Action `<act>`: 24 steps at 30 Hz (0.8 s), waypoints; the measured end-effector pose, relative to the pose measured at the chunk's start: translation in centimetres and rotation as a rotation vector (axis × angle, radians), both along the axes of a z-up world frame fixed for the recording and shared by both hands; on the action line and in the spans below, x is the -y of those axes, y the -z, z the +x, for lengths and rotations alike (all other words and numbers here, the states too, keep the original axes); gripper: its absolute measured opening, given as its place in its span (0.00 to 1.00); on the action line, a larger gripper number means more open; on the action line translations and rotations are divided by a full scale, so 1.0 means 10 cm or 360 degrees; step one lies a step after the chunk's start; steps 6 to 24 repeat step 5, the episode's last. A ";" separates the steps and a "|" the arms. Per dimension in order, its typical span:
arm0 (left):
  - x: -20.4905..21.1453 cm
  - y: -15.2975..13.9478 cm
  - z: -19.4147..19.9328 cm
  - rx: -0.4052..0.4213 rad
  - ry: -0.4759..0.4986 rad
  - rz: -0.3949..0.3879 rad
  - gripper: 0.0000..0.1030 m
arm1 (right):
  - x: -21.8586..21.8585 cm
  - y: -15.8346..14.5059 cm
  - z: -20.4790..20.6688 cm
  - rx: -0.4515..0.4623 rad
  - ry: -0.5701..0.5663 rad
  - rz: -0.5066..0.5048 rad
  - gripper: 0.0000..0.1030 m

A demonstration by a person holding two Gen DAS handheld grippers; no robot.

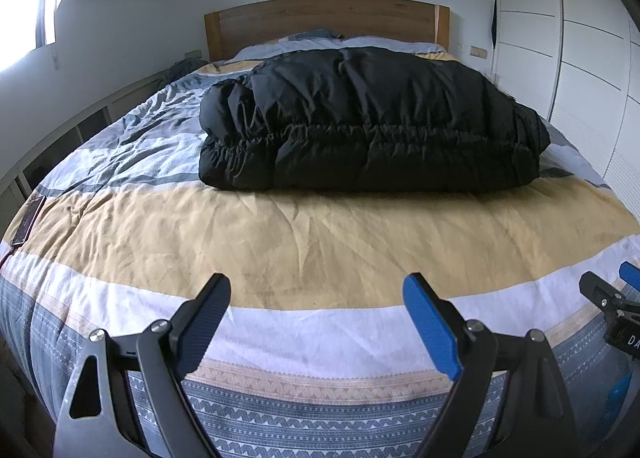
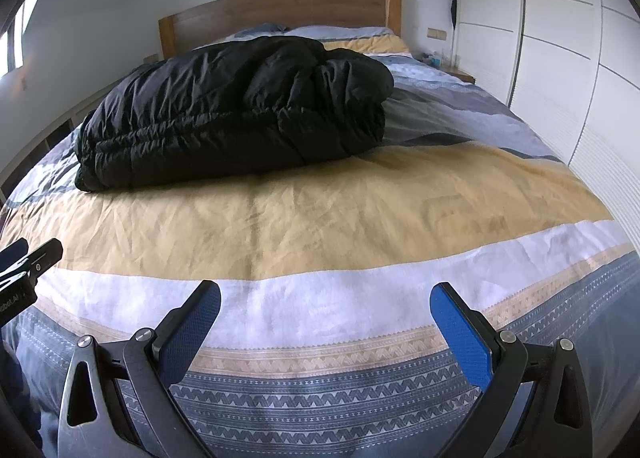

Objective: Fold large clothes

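One black puffer jacket [image 1: 372, 117] lies on one bed [image 1: 320, 242] with one wooden headboard [image 1: 326, 19], perhaps two pillows [image 1: 344, 43], one phone [image 1: 29, 221], and two grippers.

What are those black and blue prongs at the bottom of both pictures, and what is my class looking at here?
They are handheld grippers, one in each of a person's hands, each carrying a camera looking along its two fingers. One picture comes from the left gripper, the other from the right gripper. Both stand open and hold nothing. Ahead is a bed with a striped duvet, and on it lies a black puffy jacket, already folded into a bundle. A phone rests near the bed's left edge.
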State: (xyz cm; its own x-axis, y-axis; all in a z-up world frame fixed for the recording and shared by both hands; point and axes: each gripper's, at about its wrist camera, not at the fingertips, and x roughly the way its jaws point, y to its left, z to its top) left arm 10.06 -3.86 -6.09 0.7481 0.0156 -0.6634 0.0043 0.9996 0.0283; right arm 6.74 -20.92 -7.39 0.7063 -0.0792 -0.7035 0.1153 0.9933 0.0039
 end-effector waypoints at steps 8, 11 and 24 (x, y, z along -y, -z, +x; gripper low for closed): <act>-0.02 0.03 0.02 -0.0022 0.0012 -0.0017 0.86 | 0.01 0.01 0.01 -0.0006 0.0006 0.0004 1.00; -0.02 0.03 0.02 -0.0022 0.0012 -0.0017 0.86 | 0.01 0.01 0.01 -0.0006 0.0006 0.0004 1.00; -0.02 0.03 0.02 -0.0022 0.0012 -0.0017 0.86 | 0.01 0.01 0.01 -0.0006 0.0006 0.0004 1.00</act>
